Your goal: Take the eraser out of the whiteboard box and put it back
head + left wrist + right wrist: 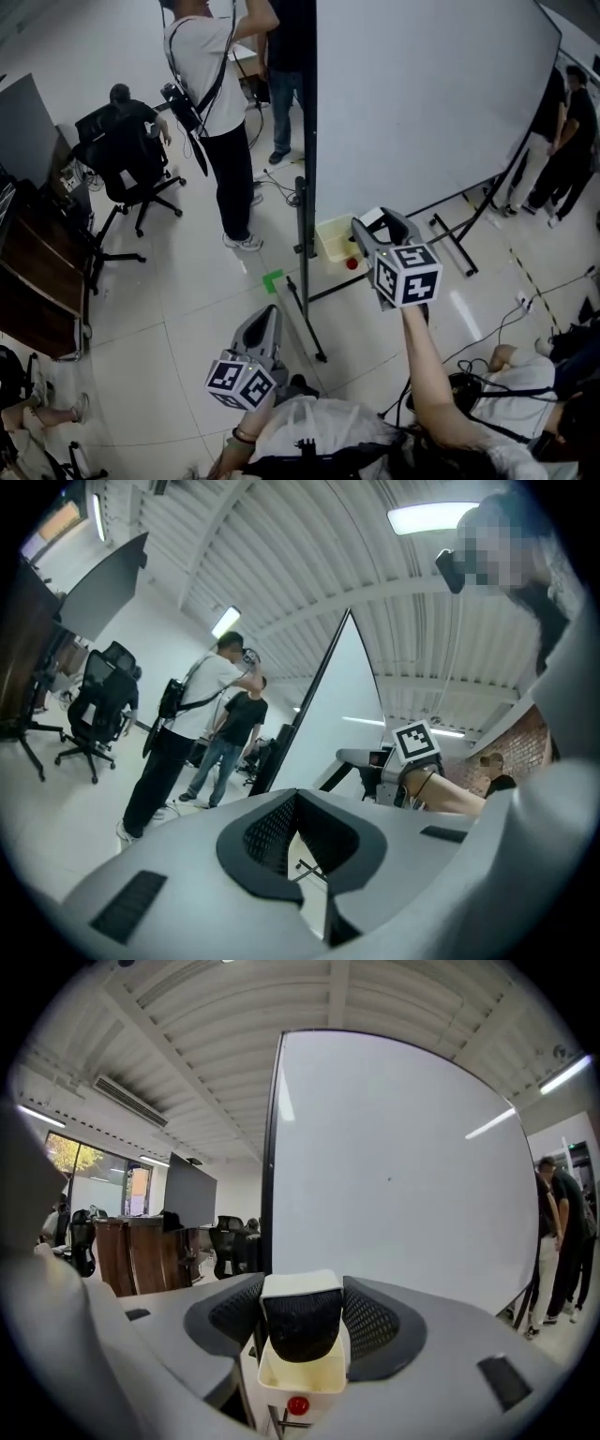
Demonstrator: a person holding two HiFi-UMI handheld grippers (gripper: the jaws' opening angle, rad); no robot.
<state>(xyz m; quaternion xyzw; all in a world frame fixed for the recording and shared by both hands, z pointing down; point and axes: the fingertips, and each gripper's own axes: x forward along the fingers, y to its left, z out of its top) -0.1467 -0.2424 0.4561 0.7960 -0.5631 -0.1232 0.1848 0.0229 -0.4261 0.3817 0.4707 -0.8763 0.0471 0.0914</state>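
Right tool (300, 1297) is clamped on the eraser (300, 1327), one ribbed pad against each side. The eraser sits square between the tips and fills the gap.

Handling, by judgement:
- Light; a firm pinch should carry it.
- Hard white back, so it is stiff across the grip and won't fold.
- The dark felt face gives a little. Better to press on the hard flanks, as now, than on the felt.
- The plastic sides may be slick, but the ribbed pads should hold.
- Not fragile.

Looks: small blocky eraser with a white cap on top and a black, dimpled felt face turned back toward the tool's camera, its lower edge rounded.

Position: the whiteboard box (298, 1379), a cream open-topped tray, lies just below and beyond the tool tips. The eraser seems clear of the rim, though the overlap makes this hard to confirm. A red knob (297, 1405) sits under the box. The whiteboard (403, 1166) stands straight ahead of the tool.

Left tool (294, 803) has its tips together with nothing between them, held well back from the box.
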